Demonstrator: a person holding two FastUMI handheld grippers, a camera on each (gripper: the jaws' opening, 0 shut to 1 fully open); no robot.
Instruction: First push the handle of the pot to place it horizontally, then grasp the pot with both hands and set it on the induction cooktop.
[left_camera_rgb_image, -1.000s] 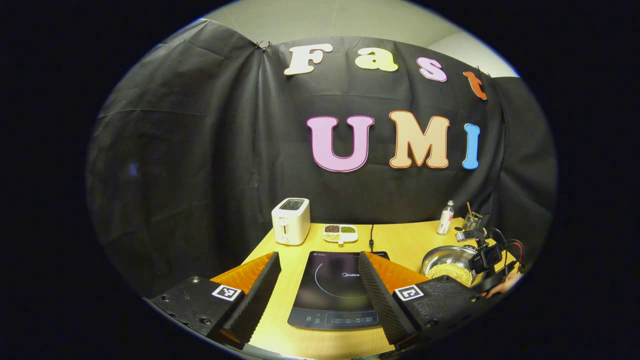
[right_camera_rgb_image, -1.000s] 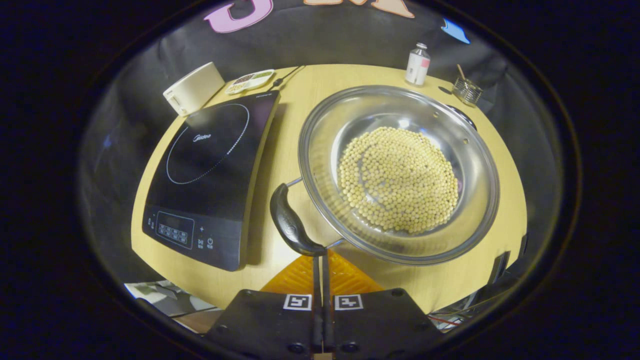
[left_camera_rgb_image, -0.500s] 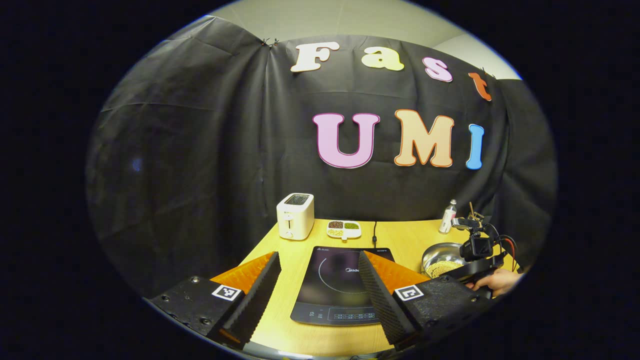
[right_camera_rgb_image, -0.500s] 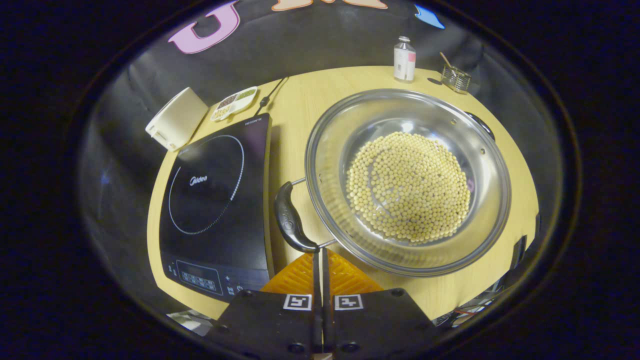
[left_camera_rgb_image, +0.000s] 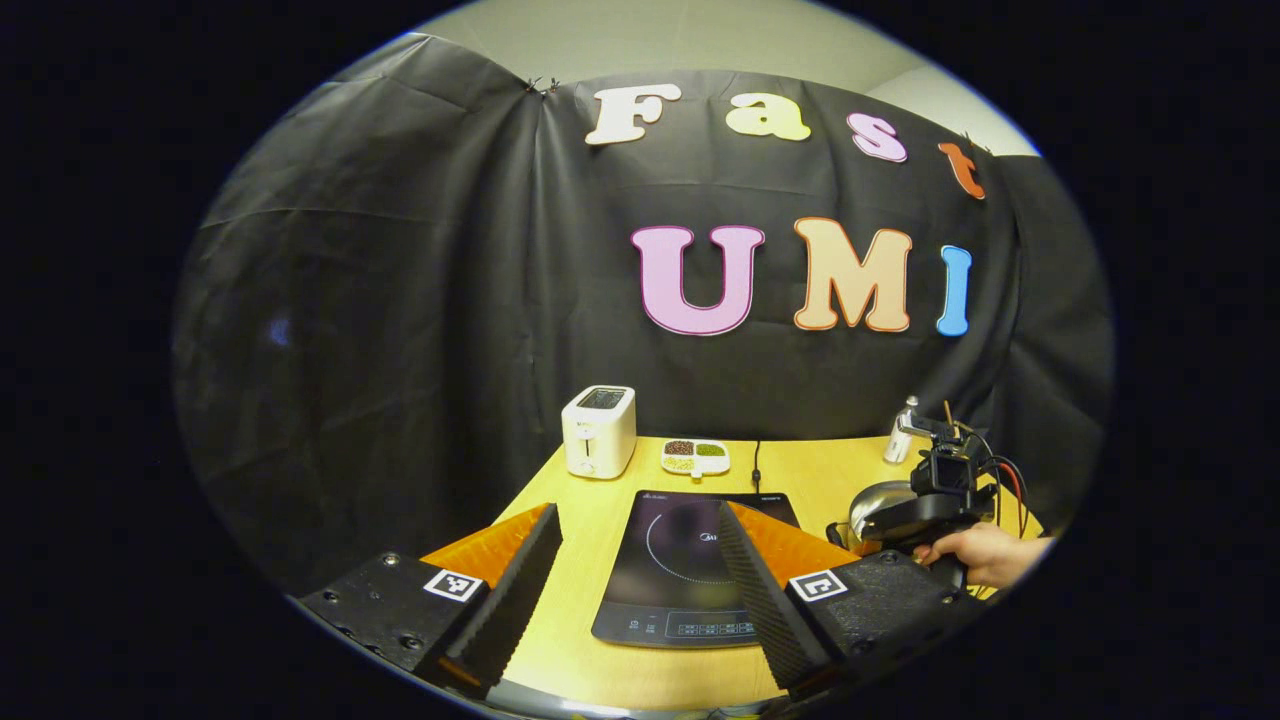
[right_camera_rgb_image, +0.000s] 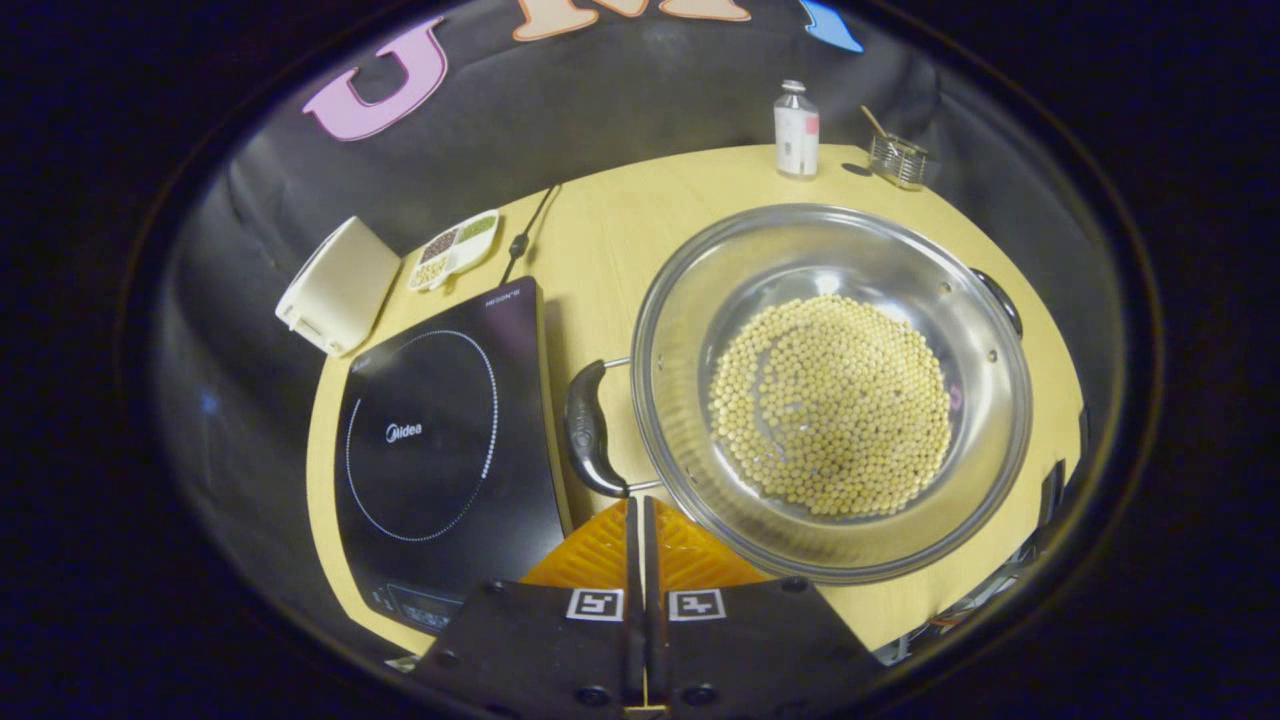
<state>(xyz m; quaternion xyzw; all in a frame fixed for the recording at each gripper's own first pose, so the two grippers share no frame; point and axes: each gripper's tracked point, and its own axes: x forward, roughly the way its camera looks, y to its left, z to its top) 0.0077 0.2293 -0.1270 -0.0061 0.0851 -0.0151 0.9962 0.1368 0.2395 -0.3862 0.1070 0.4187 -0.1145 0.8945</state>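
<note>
Right gripper view: right gripper (right_camera_rgb_image: 640, 505) jaws pressed together w/ tips at pot (right_camera_rgb_image: 830, 390) handle (right_camera_rgb_image: 587, 430), pot beside induction cooktop (right_camera_rgb_image: 440, 450); left gripper view: left gripper (left_camera_rgb_image: 635, 545) jaws spread, toaster (left_camera_rgb_image: 598, 431) behind.

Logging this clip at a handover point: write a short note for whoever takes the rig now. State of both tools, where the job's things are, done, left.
Left tool: open, empty, above the induction cooktop's near edge.
Right tool: fingers together, holding nothing, tip at the near end of the pot's black handle.
Pot: holds beans, on the table right of the cooktop, not on it.
Done: handle push seems underway.
Left: finish it, grasp both handles, set the pot on the cooktop.
</note>
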